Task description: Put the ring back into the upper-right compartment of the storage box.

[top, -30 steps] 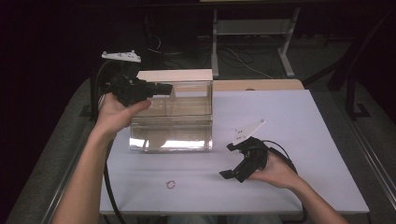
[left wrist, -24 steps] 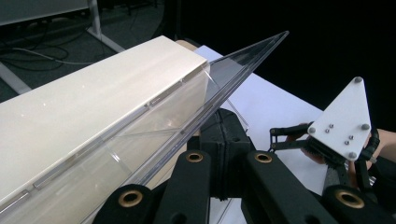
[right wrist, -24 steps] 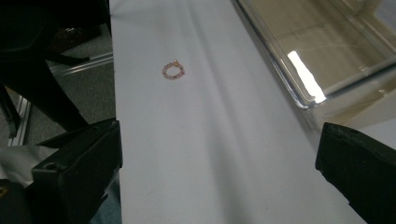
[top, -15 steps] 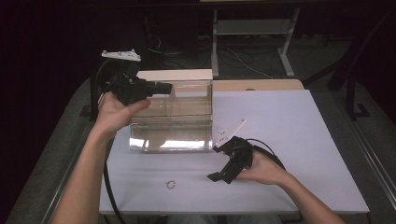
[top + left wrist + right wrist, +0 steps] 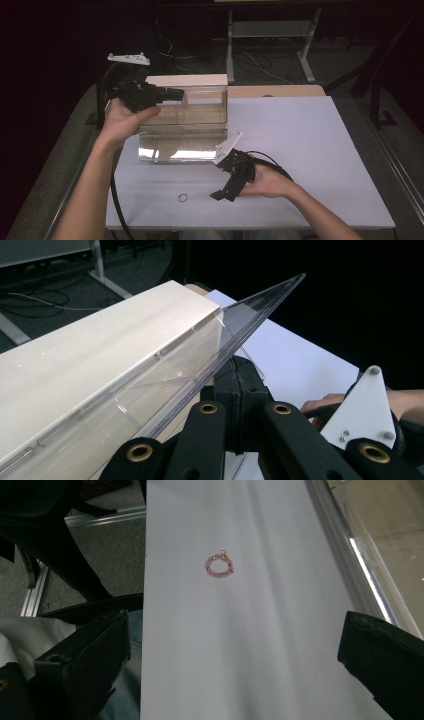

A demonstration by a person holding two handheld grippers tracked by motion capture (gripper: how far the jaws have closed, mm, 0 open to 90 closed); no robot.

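Observation:
A clear plastic box (image 5: pixel 182 132) stands on the white table top (image 5: pixel 310 150), left of the middle. Its clear lid (image 5: pixel 250 315) is tilted up, and my left gripper (image 5: pixel 176 93) (image 5: pixel 242 390) is shut on the lid's edge at the box's upper left corner. A small pink bead ring (image 5: pixel 183 198) (image 5: pixel 219 565) lies flat near the table's front edge. My right gripper (image 5: pixel 224 194) (image 5: pixel 235 650) hovers just right of the ring, open wide, jaws pointing toward it with nothing between them.
A cream panel (image 5: pixel 186 80) (image 5: pixel 90 365) runs along the box's far side. A wooden board (image 5: pixel 280 90) lies behind the white top. Cables trail from both grippers. A metal frame (image 5: pixel 270 30) stands on the floor beyond the table.
My right gripper has moved left and nearer the front edge, closing on the bead ring. The left gripper has stayed on the lid.

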